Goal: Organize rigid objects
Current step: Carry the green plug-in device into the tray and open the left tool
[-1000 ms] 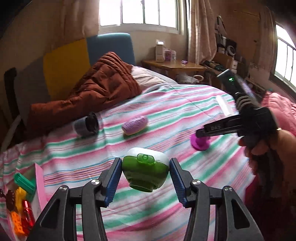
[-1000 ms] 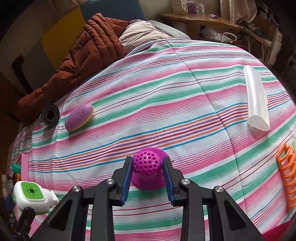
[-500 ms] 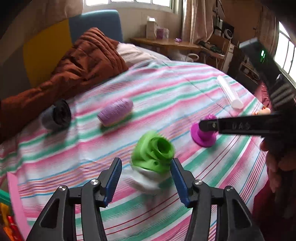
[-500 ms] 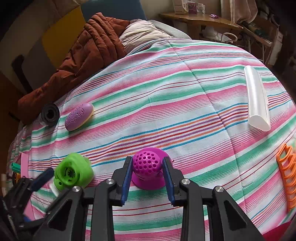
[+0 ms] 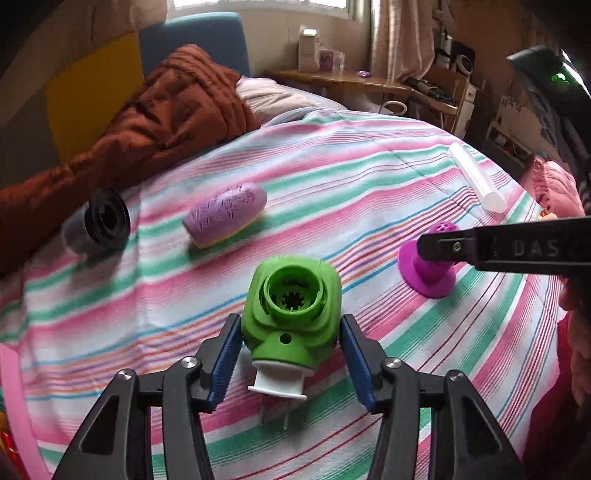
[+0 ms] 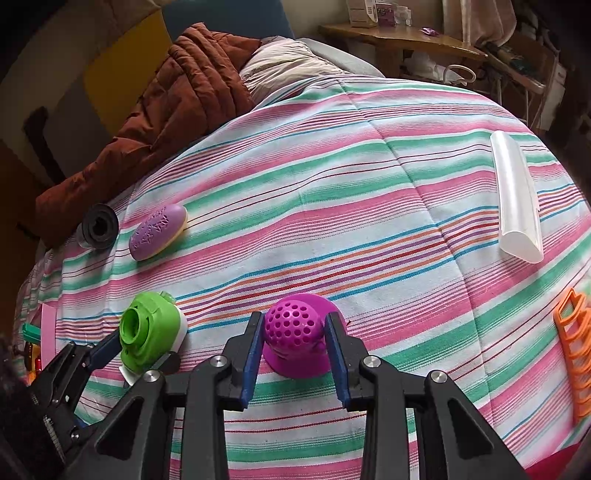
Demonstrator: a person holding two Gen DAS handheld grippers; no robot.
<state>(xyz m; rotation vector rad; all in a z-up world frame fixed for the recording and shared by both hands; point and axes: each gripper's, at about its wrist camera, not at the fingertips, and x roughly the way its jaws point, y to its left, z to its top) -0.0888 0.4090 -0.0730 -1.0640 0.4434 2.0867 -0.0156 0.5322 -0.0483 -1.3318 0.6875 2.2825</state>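
Left gripper [image 5: 291,363]: low over bedspread, 2 blue-padded fingers [image 5: 224,356] spread wide, jaws flanking green plug-in device [image 5: 291,314] with narrow gaps either side.

Right gripper [image 6: 295,356]: level with left, fingers [image 6: 253,350] closed against magenta perforated dome [image 6: 295,332], 1 pad per side. Bare hand [image 5: 578,332] at right edge behind it.

Bed [image 6: 332,192] under striped pink-green cover; rust quilt [image 5: 147,122] heaped by blue-yellow headboard [image 5: 110,70]. Wooden desk [image 6: 399,37] beyond, curtained window [image 5: 258,3] letting in daylight.
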